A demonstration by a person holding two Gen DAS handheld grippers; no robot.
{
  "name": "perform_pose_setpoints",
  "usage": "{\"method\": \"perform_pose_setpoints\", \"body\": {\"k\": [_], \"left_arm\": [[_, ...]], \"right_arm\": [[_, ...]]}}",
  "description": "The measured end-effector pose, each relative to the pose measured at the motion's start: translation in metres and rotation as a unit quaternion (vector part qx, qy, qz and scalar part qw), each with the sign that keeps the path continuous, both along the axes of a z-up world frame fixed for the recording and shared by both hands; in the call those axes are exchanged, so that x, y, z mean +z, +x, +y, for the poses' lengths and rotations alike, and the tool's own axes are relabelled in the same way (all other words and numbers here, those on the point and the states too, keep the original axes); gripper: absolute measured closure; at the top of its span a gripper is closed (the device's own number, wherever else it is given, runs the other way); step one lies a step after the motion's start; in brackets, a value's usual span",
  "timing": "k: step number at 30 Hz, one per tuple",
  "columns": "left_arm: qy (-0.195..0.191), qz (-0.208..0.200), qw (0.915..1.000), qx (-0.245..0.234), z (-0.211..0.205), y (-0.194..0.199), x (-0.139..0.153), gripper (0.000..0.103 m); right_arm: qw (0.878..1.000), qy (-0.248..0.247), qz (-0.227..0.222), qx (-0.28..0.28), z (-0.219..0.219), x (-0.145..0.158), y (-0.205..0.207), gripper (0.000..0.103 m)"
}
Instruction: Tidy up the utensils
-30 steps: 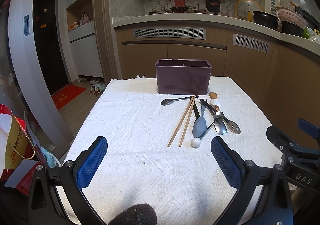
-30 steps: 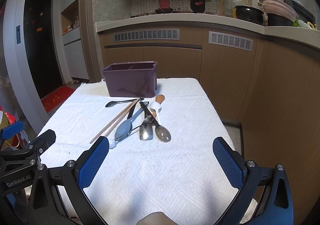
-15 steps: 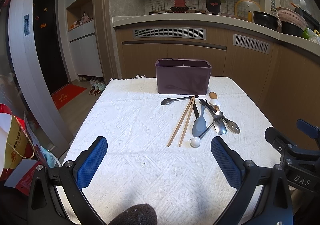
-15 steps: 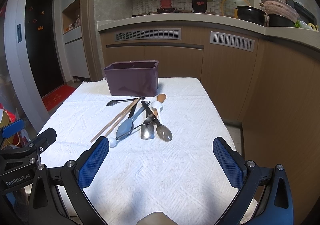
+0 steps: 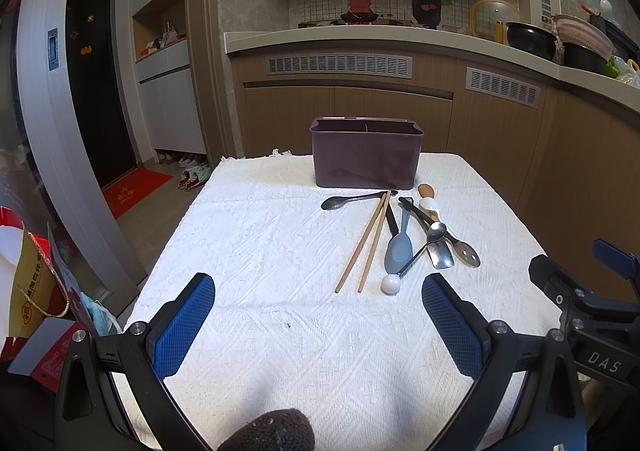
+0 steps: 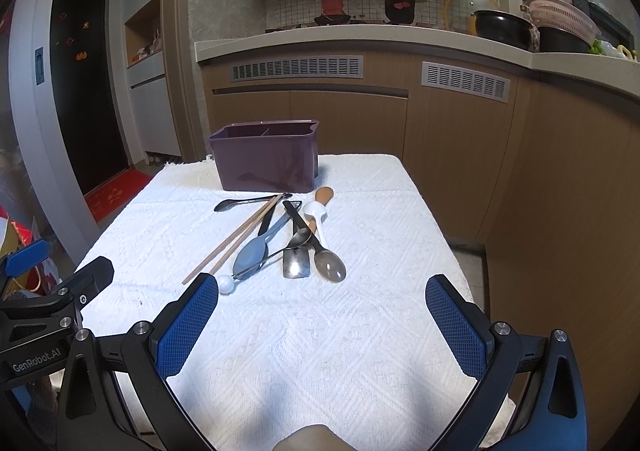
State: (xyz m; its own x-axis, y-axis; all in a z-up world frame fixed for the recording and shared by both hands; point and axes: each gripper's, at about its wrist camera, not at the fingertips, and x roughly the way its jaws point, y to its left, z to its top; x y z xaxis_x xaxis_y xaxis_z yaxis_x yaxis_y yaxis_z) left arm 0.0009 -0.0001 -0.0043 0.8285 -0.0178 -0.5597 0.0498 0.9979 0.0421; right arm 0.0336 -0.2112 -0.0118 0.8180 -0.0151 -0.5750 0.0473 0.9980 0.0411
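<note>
A purple utensil holder (image 5: 366,157) (image 6: 266,158) stands at the far side of the white cloth-covered table (image 5: 256,251). In front of it lies a loose heap of utensils: a pair of wooden chopsticks (image 5: 363,242) (image 6: 234,238), a dark spoon (image 5: 348,201) (image 6: 240,203), a grey spoon (image 5: 399,247) (image 6: 252,253), a metal spoon (image 6: 330,267) and a white ball-ended tool (image 5: 390,283) (image 6: 225,285). My left gripper (image 5: 318,321) hovers open over the near table, short of the heap. My right gripper (image 6: 322,317) is open too, empty, just near of the heap.
A wooden kitchen counter (image 5: 400,39) with pots and a pink basket (image 6: 560,17) runs behind and to the right of the table. To the left are a dark door, a red mat (image 5: 136,191) and a red and yellow bag (image 5: 28,283) by the table's near-left corner.
The right wrist view has crept slightly forward and right, so the heap sits a little nearer. The left view is nearly unchanged. Both grippers stay open.
</note>
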Motion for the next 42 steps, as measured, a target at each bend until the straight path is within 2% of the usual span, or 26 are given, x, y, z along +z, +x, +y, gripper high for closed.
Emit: {"method": "perform_pose_setpoints", "body": {"k": [16,22,28,32,38,42], "left_arm": [[-0.002,0.006,1.0000,0.002,-0.002,-0.002,-0.006,0.000],[-0.008,0.018,0.9998,0.000,0.001,0.012,-0.009,0.000],[-0.018,0.036,0.9991,-0.011,0.003,0.042,-0.014,0.000],[0.009,0.044,0.9989,-0.010,-0.002,0.075,-0.020,0.000],[0.005,0.108,0.9931,-0.045,-0.015,0.124,-0.038,0.000],[0.021,0.127,0.9899,-0.060,-0.025,0.153,-0.051,0.000]], "right_arm": [[1.000,0.000,0.004,0.001,0.000,0.000,0.000,0.000],[1.000,-0.006,0.008,0.000,-0.003,-0.002,0.008,0.000],[1.000,-0.019,0.017,-0.004,-0.009,-0.006,0.027,0.000],[0.999,-0.026,0.027,-0.007,-0.014,-0.009,0.047,0.000],[0.998,-0.019,0.059,-0.009,-0.028,-0.023,0.088,0.000],[0.997,-0.015,0.080,-0.013,-0.036,-0.034,0.114,0.000]]}}
